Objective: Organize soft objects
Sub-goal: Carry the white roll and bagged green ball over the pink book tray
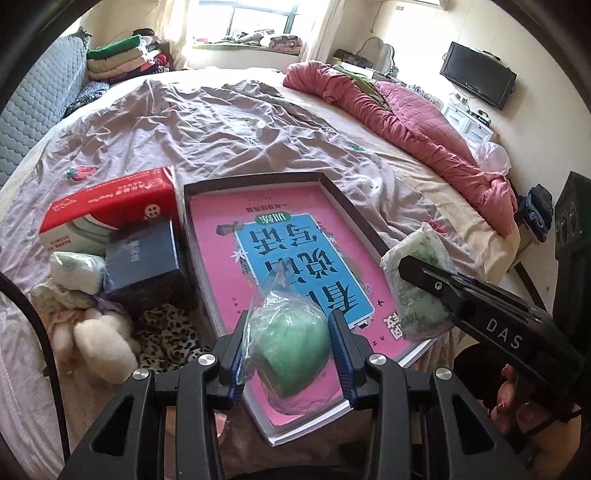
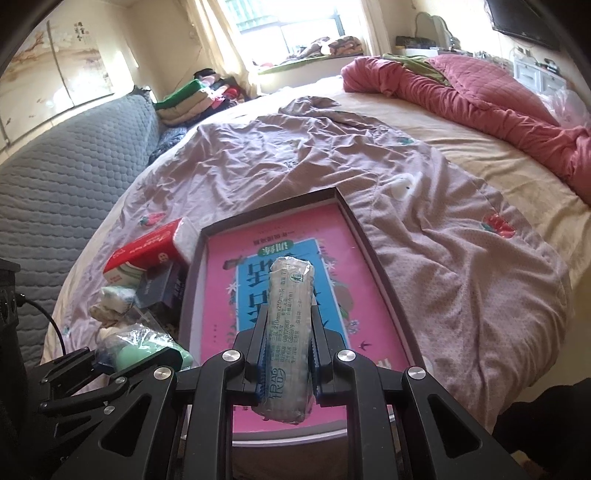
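Both wrist cameras look steeply down along their fingers, close above the pink book [image 1: 295, 236] in its tray [image 2: 373, 236] on the bed [image 2: 461, 155], facing the window [image 1: 258, 18]; each glimpses the other gripper.

Right tongs [image 2: 289, 325] clamp a tissue pack [image 2: 290, 314] above the pink book [image 2: 221, 280].

Glossy book cover [image 1: 295, 236], crinkly plastic bag [image 1: 291, 343]

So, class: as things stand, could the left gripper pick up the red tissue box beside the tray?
Probably not yet. The left gripper is shut on a bagged green object, so its jaws are occupied. The red tissue box itself lies uncovered on top, left of the tray.
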